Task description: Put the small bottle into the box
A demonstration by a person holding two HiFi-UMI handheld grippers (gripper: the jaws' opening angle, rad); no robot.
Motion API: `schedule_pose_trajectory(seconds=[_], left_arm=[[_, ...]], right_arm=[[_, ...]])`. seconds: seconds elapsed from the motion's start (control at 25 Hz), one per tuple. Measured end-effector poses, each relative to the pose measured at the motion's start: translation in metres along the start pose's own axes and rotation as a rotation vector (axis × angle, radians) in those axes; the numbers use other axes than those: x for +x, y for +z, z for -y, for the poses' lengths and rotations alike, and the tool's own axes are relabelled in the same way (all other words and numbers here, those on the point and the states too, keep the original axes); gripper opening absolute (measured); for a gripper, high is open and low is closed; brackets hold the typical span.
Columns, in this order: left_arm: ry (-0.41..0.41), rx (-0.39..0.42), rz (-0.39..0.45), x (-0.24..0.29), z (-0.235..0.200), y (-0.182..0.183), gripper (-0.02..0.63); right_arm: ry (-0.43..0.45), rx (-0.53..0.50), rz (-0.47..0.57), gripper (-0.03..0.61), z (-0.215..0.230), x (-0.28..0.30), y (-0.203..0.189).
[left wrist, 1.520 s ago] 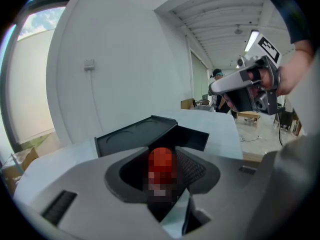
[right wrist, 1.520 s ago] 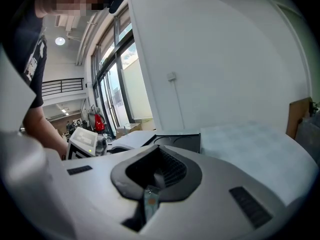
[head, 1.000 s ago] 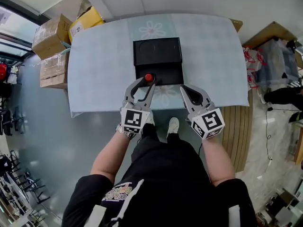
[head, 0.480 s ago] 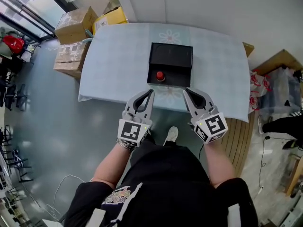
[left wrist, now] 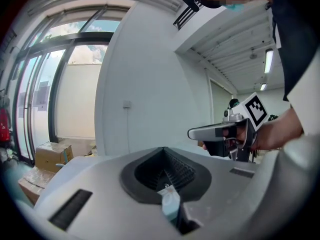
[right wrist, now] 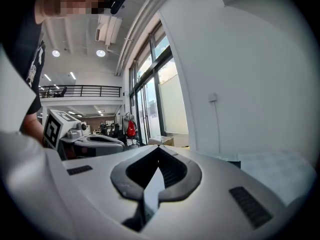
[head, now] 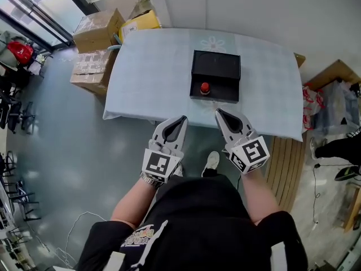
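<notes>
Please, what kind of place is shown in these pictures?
Probably a large workspace or lab hall, not a home: stacked cardboard boxes beside the cloth-covered table, tall windows, and a railed upper gallery.

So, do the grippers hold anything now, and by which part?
Nothing is held. The left gripper and right gripper are both shut and empty; the bottle is in the box.

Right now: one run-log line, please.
small bottle: in box | left hand-held gripper: shut, empty | right hand-held gripper: shut, empty | both: clear of box
</notes>
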State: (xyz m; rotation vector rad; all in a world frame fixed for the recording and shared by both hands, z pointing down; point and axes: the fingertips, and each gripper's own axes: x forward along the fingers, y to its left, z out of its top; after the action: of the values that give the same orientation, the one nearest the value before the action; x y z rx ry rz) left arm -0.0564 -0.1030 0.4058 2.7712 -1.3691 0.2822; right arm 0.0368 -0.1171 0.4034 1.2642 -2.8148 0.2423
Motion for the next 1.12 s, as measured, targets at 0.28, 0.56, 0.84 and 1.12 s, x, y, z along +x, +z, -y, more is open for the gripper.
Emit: schedule_pose_trajectory(seconds=[0.28,0.56,0.84,1.12], left_arm=[[-0.143,-0.023,-0.006,-0.038,-0.011,-0.015,0.008],[-0.263,-0.059,0.015,-0.053,-0.012,-0.024,0.008],[-0.340,-0.041,0.010,-0.058,-0.015,-0.034,0.008],[-0.360,-0.036,0.015,-0.063,-0.013,-0.035,0.008]], right_arm=[[-0.105,0.023,-0.008,0.008,-0.051,0.000,-0.008],[-0.218,0.026,-0.018,0.008,-0.078,-0.013,-0.014],[-0.295,0.047,-0.007,0.008,-0.092,-0.015,-0.024],[-0.311,0.047,-0.012,0.008,-0.098,-0.018,-0.030]])
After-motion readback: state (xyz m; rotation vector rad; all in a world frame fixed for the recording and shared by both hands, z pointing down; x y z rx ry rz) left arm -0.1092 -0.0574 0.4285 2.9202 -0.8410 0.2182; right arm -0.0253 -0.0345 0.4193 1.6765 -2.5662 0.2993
